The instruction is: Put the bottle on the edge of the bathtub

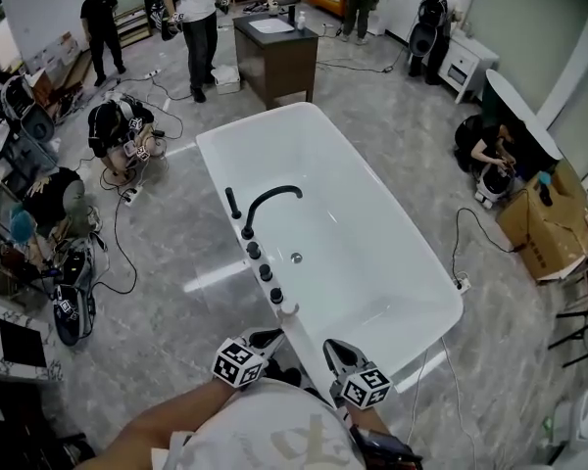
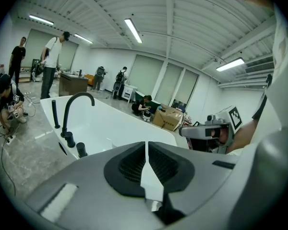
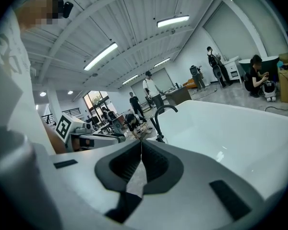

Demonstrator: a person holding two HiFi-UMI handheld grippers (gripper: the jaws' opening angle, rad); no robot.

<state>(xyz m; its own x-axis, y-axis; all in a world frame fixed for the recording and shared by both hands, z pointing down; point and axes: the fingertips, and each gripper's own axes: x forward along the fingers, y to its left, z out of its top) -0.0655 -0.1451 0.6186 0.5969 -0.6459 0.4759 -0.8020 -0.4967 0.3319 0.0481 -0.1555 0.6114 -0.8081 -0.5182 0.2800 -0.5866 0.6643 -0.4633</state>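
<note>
Tongs are pressed together on both sides: the left tongs (image 2: 146, 146) and the right tongs (image 3: 140, 146) hold nothing, near the white bathtub (image 1: 372, 262) end.

Lighting is bright and even, supplied by ceiling strip lights (image 2: 133, 30) overhead. The white bathtub (image 1: 372, 253) sits close to overexposure, with a faint sheen inside (surface detail is thin there). The glossy floor (image 1: 157, 311) carries pale streak reflections. Shadows are soft. Both gripper views bend strongly toward the edges and have black corners. The head view curves at its borders.
</note>
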